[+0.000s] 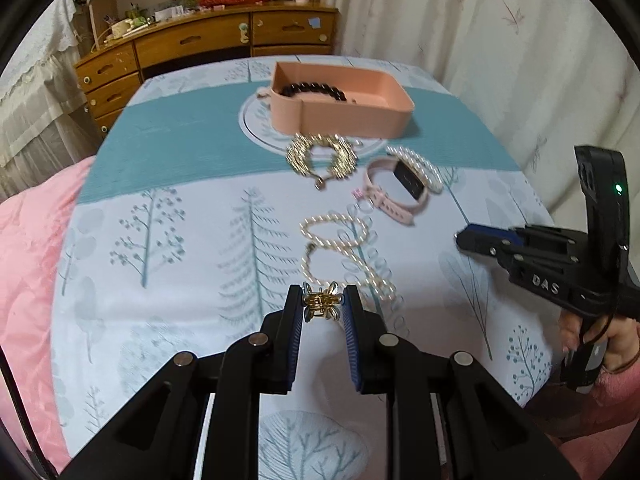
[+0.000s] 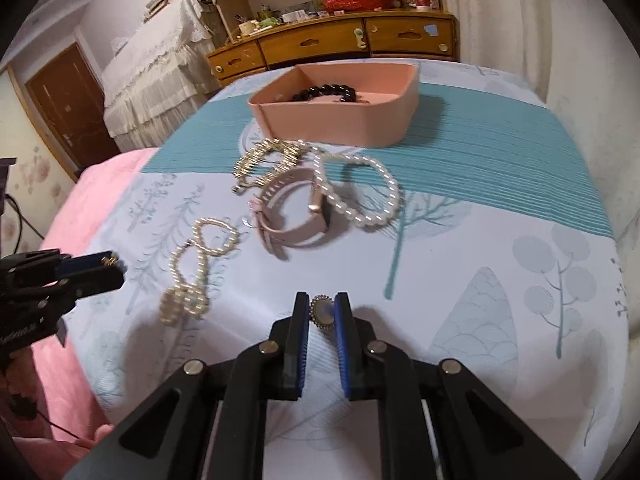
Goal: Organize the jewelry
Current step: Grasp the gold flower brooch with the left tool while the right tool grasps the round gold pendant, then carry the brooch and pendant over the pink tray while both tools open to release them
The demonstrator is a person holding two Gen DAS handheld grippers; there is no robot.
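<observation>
Left wrist: left gripper point(image 1: 322, 306) clamps gold clip point(image 1: 322, 305) | right gripper point(image 2: 322, 312) pinches oval brooch point(image 2: 323, 312) | done: black bead bracelet point(image 1: 314, 90) in pink box point(image 1: 352, 114) | left: gold bracelet point(image 1: 320, 156), watch point(image 1: 396, 190), pearl strands point(image 1: 344, 248) on bedspread point(image 1: 160, 220)

Box point(image 1: 352, 110) sits at the far middle of the tabletop point(image 1: 160, 240), bead bracelet point(image 1: 314, 90) inside it. Just in front of the box: chain necklace point(image 1: 320, 156), with watch point(image 1: 396, 190) and pearl bracelet point(image 1: 418, 168) to its right, touching each other. Nearer: pearl necklace point(image 1: 344, 248). Left claw point(image 1: 322, 306) grips hair clip point(image 1: 322, 305); right claw point(image 2: 322, 312) grips brooch point(image 2: 322, 313). Dresser point(image 1: 200, 48) behind tabletop.
</observation>
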